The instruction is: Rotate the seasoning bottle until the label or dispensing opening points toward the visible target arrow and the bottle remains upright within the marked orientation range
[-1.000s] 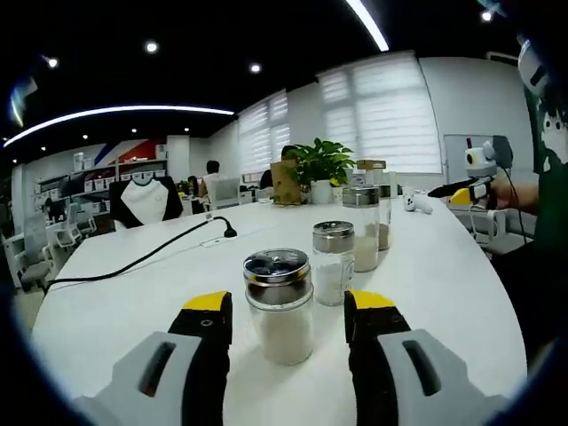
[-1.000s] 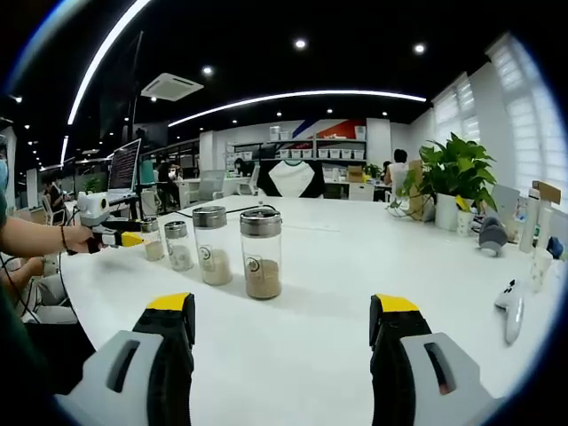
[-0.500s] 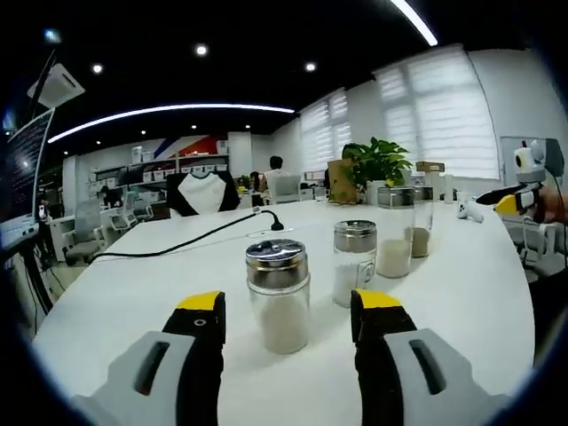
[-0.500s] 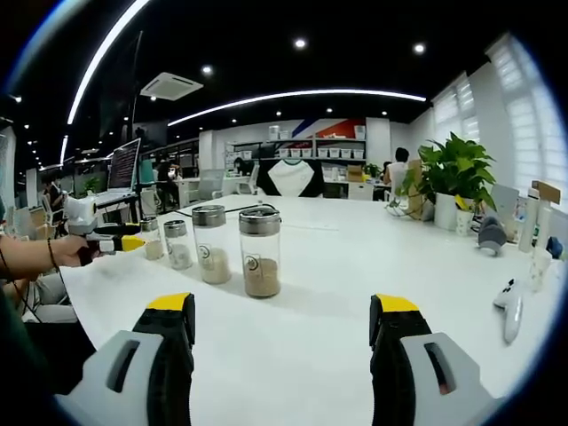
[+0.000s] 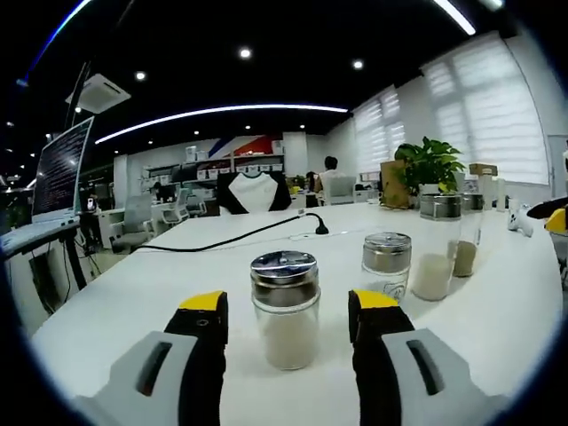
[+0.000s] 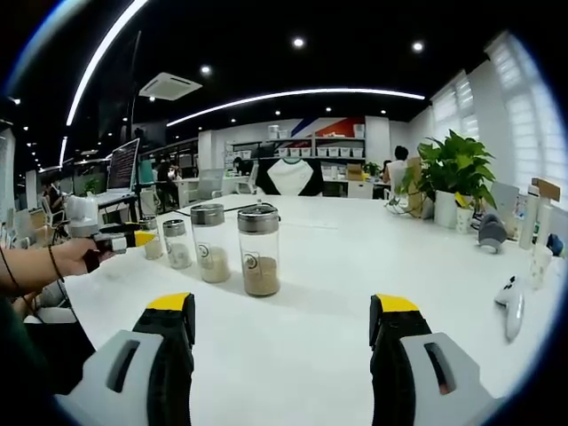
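Observation:
Several glass seasoning bottles with metal lids stand upright in a row on the white table (image 5: 133,293). In the left gripper view the nearest bottle (image 5: 286,311), holding white grains, stands between the jaws of my left gripper (image 5: 288,302), which is open with a gap on each side. A short bottle (image 5: 387,264) and two tall ones (image 5: 435,244) stand behind it. In the right gripper view my right gripper (image 6: 282,303) is open and holds nothing, well short of a tall bottle of brown grains (image 6: 259,250). The left gripper (image 6: 120,238), held by a hand, is at the row's far end.
A black cable (image 5: 231,238) runs across the table. A potted plant (image 6: 457,169) and small items stand at the far right; a white controller (image 6: 513,306) lies near that edge. A monitor (image 5: 58,169) is at the left. The right gripper's yellow tip (image 5: 557,218) shows at the right edge.
The left gripper's camera has swung, so the row of bottles now trails off more to the right; the nearest bottle stays between its jaws. The right gripper's view has barely shifted.

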